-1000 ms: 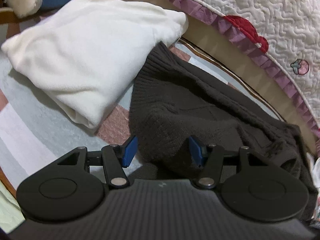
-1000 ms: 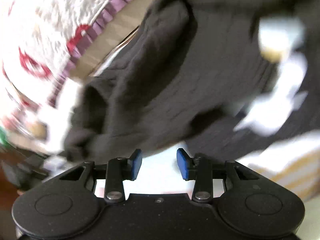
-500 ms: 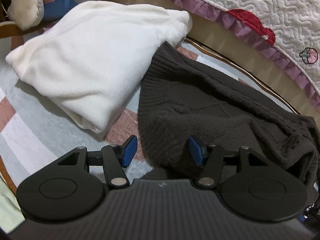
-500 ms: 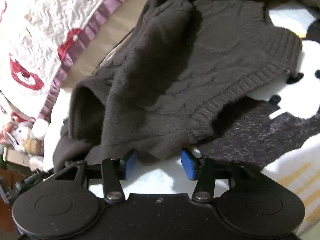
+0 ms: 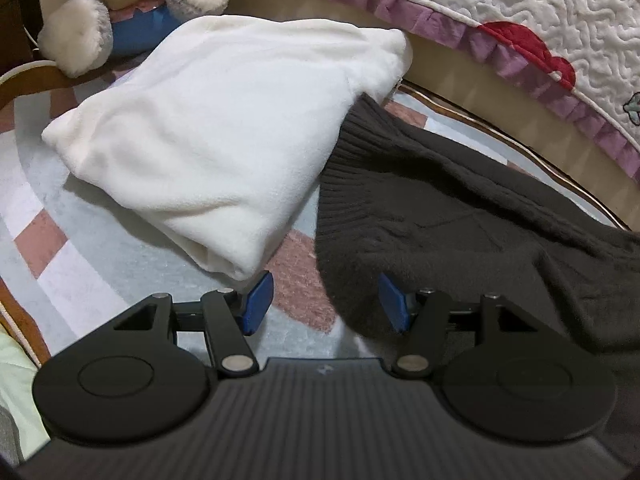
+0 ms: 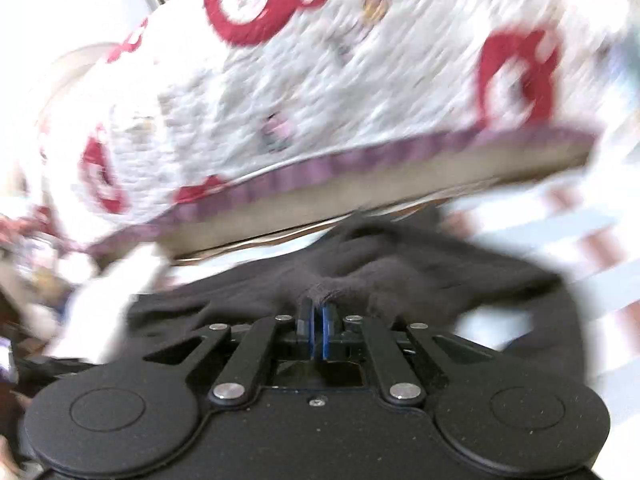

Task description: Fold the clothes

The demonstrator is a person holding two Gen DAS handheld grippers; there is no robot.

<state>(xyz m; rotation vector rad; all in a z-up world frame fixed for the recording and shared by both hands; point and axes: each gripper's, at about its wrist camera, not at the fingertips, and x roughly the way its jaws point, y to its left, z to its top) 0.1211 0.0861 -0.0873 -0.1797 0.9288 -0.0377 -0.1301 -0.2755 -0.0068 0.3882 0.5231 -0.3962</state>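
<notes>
1. Left gripper: the blue-padded fingers stand apart. A lower corner of the dark brown cable-knit sweater sags between them and lies against the right-hand finger; the left-hand finger is clear of it. Nothing is pinched.
2. Right gripper: fingers drawn together on a small pucker of the dark brown sweater, which bunches up just ahead of the tips. This view is heavily blurred.
3. The sweater lies spread on the pale blue, white and pink patterned rug, ribbed hem toward the left-wrist camera's left, body running off to the right edge. In the right-wrist view the cloth is tented up toward the pinch.
4. Folded cream fleece garment: lies on the rug left of the sweater, one corner overlapping the sweater's ribbed edge at the top.
5. White quilted bedspread with red bear shapes and purple ruffled trim: hangs over a tan bed base just behind both garments.
6. Plush toy with fluffy white paws: sits beyond the cream garment, upper left.
</notes>
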